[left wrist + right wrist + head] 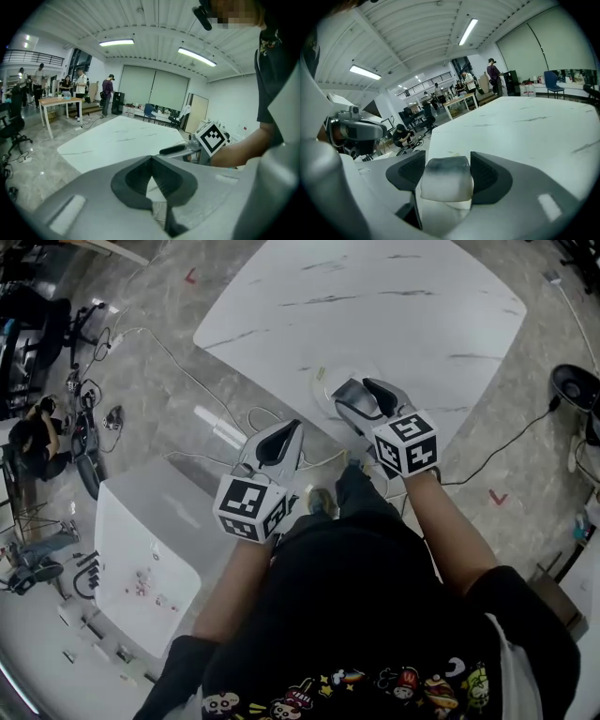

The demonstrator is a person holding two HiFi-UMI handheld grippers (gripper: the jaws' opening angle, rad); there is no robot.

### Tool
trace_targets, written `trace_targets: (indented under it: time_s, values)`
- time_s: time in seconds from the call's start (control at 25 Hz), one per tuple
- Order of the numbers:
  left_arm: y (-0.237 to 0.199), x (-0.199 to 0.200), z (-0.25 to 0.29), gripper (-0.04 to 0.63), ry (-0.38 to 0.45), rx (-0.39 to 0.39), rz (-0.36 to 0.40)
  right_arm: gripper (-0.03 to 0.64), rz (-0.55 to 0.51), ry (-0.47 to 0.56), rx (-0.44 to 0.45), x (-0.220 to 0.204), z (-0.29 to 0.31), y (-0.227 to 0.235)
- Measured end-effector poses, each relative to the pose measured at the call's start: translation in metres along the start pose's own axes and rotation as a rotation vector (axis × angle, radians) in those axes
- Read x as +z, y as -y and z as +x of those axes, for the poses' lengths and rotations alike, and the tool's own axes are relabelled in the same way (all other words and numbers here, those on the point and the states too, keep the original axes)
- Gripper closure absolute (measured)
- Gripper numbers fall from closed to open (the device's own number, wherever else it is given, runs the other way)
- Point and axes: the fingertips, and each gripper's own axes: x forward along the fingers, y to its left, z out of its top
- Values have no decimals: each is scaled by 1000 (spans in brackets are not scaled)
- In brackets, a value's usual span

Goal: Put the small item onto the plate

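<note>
My right gripper (pixel 366 390) is shut on the small item (pixel 445 180), a pale whitish block with a grey top edge, which fills the gap between its dark pads (pixel 485 176). In the head view this gripper hovers over a pale round plate (pixel 323 390) at the near edge of the white marble table (pixel 375 306). The item itself is hidden there. My left gripper (pixel 292 427) hangs off the table's edge above the floor, shut with nothing in it; its pads meet (pixel 152 164). The right gripper's marker cube (pixel 213 138) shows in the left gripper view.
A second white table (pixel 150 549) stands low at the left with small bits on it. Cables (pixel 202 390) run across the grey floor. A black fan (pixel 577 385) sits at the right. A person (pixel 37 437) crouches far left; others stand by a distant table (pixel 58 101).
</note>
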Motion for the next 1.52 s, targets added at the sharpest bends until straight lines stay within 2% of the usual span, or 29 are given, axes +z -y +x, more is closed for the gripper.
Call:
trace_targets:
  time_s: [0.16, 0.4, 0.52, 0.76, 1.24, 1.52]
  values:
    - [-12, -13, 23, 594, -46, 15, -34, 290, -7, -45, 28, -10, 29, 18]
    - [-19, -21, 43, 594, -76, 14, -67, 290, -71, -103, 26, -18, 51, 32]
    - [-22, -20, 47, 594, -71, 20, -76, 290, -108, -124, 28, -21, 56, 32]
    - [-22, -20, 51, 594, -61, 25, -85, 290, -252, -182, 19, -26, 64, 27]
    - [-21, -32, 37, 594, -61, 35, -98, 290, -383, -247, 0, -36, 73, 25]
    - [-17, -30, 33, 594, -33, 42, -95, 285, -463, -282, -27, -42, 75, 23]
